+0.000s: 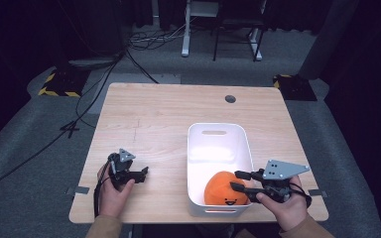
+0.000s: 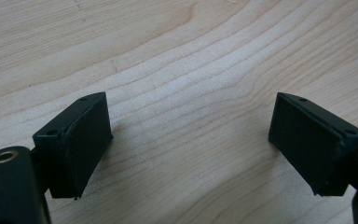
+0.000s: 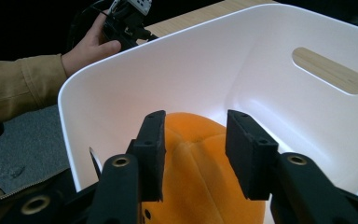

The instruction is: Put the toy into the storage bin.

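A: Where is the orange plush toy [image 1: 224,190]?

B: It sits inside the white bin [image 1: 197,144], at the end of the bin closest to the person.

A: What is the right claw [image 1: 241,180] doing?

B: It reaches over the bin's edge. Its jaws are a little apart with the toy's top between them. I cannot tell if they squeeze it.

A: And the left claw [image 1: 144,172]?

B: It is left of the bin, low over the bare table [image 1: 154,114]. Its jaws are wide apart and hold nothing.

Light falls from above on the table [image 1: 154,114]; the room around it is dark. Glare whitens the bin [image 1: 196,148] floor. Near jaws blur slightly in both gripper views, casting soft shadows.
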The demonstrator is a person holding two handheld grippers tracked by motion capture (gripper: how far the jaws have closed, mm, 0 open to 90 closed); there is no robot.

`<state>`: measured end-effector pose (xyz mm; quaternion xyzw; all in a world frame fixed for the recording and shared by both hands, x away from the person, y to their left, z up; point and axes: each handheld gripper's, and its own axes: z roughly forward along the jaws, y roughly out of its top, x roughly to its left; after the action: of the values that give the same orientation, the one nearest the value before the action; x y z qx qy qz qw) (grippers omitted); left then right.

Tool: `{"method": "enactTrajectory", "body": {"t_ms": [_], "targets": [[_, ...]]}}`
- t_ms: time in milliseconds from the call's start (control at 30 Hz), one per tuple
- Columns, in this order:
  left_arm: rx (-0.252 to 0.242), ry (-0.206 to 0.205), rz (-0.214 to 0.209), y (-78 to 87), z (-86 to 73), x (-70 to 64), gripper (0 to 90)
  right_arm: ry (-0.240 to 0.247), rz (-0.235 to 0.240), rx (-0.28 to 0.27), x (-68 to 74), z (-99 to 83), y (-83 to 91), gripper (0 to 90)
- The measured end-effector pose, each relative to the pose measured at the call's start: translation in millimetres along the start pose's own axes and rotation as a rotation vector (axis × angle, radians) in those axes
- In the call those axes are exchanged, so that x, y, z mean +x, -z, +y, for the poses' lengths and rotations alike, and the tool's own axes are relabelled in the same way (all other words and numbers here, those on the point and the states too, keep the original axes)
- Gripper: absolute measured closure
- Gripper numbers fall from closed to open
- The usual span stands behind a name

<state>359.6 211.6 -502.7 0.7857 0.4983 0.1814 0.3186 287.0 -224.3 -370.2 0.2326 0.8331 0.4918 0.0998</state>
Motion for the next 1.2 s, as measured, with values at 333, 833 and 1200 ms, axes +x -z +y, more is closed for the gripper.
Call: {"method": "enactTrajectory", "body": {"t_ms": [333,833,1200], "targets": [[-0.001,0.001,0.0,0.0,0.0,0.0,13.4,0.0,-0.013,-0.034,-3.1,7.2,8.9,49.6],[-0.002,0.001,0.001,0.1,-0.2,-0.2,13.5,0.01,-0.036,-0.069,-12.0,23.5,24.0,37.1],[-0.005,0.002,0.001,-0.1,-0.4,-0.3,13.5,-0.023,-0.074,-0.082,-29.9,28.8,32.6,35.1]]}}
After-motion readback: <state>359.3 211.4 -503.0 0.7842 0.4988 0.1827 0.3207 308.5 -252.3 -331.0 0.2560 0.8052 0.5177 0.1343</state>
